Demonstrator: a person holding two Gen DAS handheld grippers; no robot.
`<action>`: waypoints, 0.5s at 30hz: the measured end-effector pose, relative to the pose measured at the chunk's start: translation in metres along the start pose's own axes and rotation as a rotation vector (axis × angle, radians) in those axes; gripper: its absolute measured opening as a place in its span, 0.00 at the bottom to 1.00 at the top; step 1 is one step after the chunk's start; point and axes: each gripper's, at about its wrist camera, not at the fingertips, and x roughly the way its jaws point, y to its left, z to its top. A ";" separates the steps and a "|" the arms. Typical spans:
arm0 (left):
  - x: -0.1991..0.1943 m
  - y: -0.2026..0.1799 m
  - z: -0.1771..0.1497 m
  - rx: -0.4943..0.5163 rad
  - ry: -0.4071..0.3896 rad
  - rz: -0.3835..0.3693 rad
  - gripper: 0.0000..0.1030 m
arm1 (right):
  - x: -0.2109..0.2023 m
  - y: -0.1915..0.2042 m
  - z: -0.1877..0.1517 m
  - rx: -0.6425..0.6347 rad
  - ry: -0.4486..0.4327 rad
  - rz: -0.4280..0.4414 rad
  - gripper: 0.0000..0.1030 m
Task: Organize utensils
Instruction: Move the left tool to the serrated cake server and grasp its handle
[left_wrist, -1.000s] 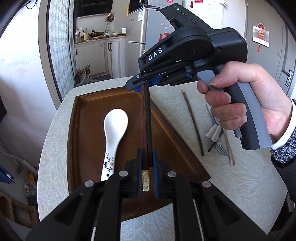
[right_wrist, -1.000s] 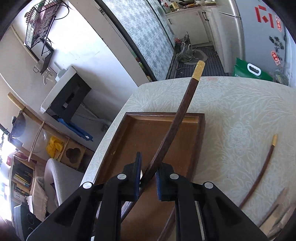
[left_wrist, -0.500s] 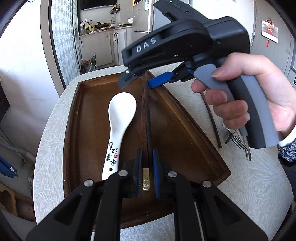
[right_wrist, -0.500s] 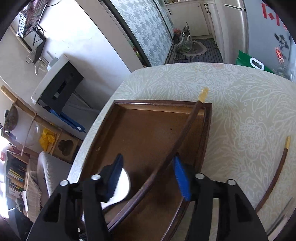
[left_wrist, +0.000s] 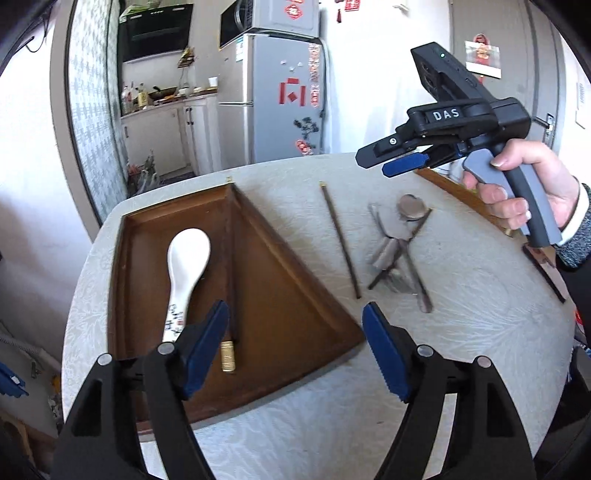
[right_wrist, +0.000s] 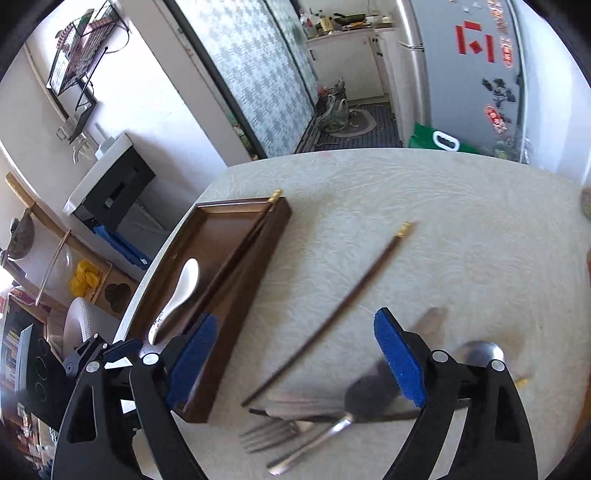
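1. While both grippers stand over the bench (left_wrist: 480, 332), the left gripper (left_wrist: 295, 343) has its blue-padded fingers (left_wrist: 205, 345) spread wide with nothing between them; its jaws have just been opening.
2. Below it the wooden tray (left_wrist: 295, 306) lies on the bench, holding a white ceramic spoon (left_wrist: 186, 266) and a dark chopstick (left_wrist: 232, 258) that lies lengthwise just beside the spoon, its gold-capped end near the left pad.
3. The right gripper (right_wrist: 295, 354), held by a hand (left_wrist: 524, 188), is likewise wide apart and grips nothing; its jaws have also just been opening.
4. A second dark chopstick (right_wrist: 328, 314) lies bare on the bench beside the tray, between the right gripper's fingers in the right wrist view but touched by neither pad.
5. Near that chopstick sits a blurred heap of metal cutlery: a fork (right_wrist: 267, 435) and a metal spoon (right_wrist: 480, 354) can be made out, crossing other pieces.
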 end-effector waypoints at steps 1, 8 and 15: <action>0.001 -0.009 0.001 0.016 0.002 -0.024 0.76 | -0.006 -0.008 -0.005 0.011 -0.007 -0.004 0.80; 0.025 -0.092 0.007 0.135 0.050 -0.162 0.63 | -0.021 -0.048 -0.043 0.081 -0.030 0.015 0.54; 0.074 -0.115 0.027 0.082 0.146 -0.157 0.42 | -0.014 -0.059 -0.059 0.107 -0.037 0.075 0.51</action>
